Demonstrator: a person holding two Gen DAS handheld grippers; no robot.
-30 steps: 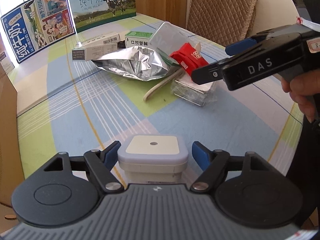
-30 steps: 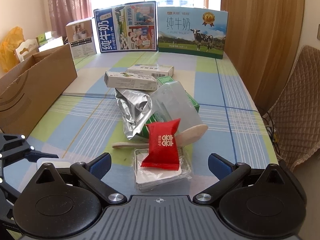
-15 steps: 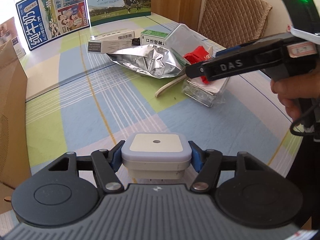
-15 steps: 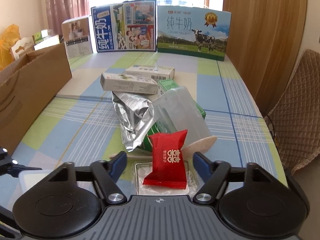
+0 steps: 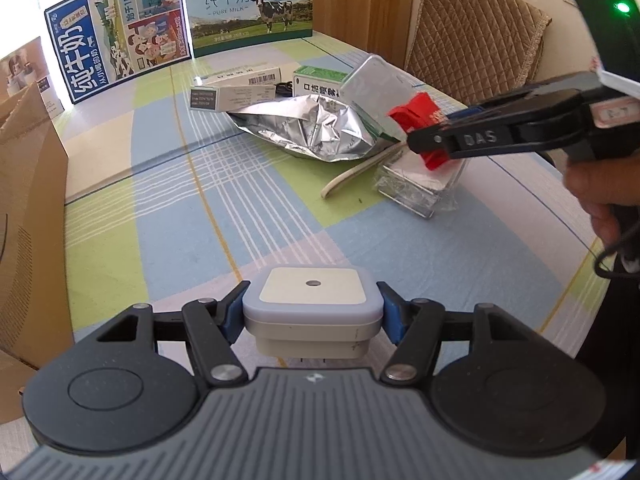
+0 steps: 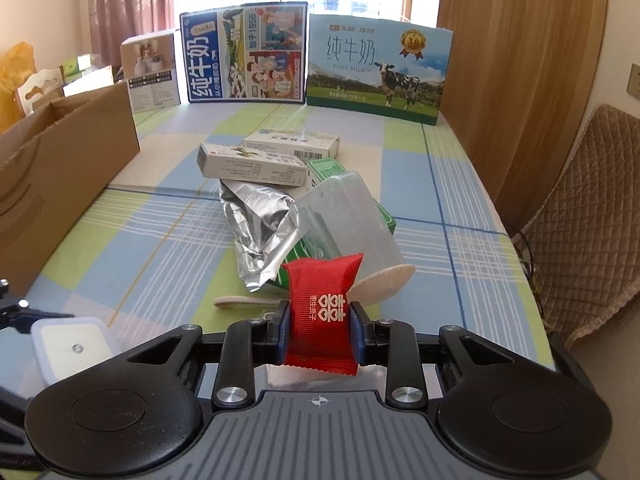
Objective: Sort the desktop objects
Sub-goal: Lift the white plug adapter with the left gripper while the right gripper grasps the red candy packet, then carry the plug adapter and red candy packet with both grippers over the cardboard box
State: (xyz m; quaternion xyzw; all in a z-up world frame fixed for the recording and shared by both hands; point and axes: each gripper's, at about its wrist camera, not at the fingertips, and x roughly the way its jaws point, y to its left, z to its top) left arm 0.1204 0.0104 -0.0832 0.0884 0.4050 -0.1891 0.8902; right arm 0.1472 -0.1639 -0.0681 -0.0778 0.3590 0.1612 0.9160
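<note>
Checked tablecloth, clutter at centre frame: right gripper, jaws just closing, pinches the light, crushable red packet mid-body at lower centre; left gripper clamps the rigid white plug-light by its sides.

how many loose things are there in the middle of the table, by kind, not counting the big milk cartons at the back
Small cardboard boxes: 3 (two white, one green)
Foil bag: 1
Clear plastic cases: 2
Wooden spoon: 1
Red candy packet: 1
White night light: 1
Total: 9
</note>
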